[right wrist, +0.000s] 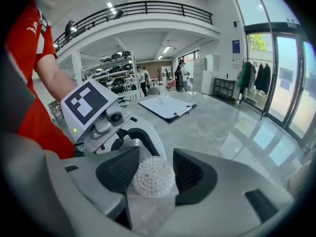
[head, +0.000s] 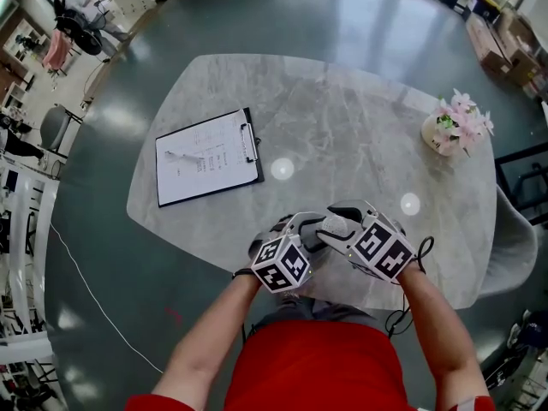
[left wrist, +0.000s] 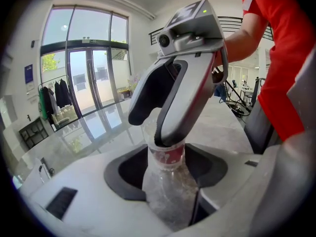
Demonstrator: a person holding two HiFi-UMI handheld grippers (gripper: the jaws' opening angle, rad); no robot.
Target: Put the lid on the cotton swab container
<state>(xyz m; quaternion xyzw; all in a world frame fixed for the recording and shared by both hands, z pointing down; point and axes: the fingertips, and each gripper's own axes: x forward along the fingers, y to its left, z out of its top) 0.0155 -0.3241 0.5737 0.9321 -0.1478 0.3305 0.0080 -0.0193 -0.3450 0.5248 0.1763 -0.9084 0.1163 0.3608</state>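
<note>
Starting at the left of the desk (head: 342, 118): one clipboard (head: 208, 157) with a sheet of paper, lying flat, well apart from the work. Next, low and central, near the desk's near edge and close to the person's body: the left gripper (left wrist: 168, 171), jaws closed narrow on one end of the cotton swab container (left wrist: 167, 156), a small clear plastic tube with a red label band. Meeting it end to end: the right gripper (right wrist: 154, 176), jaws closed on the other end of the same tube, where the packed white swab heads (right wrist: 153, 177) show as a round cluster. The lid is clear like the body and cannot be told apart from it, so whether it is seated cannot be told. To the far right: a pot of pink flowers (head: 454, 127), clear of the action. Handling notes, as judgement: the container looks very light, thin-walled and smooth, so it may slip or buckle under a hard squeeze. It is best held across its side walls, short of the rim, with the lid gripped by its sides. Both pieces should be kept on one line while pressing gently home.
</note>
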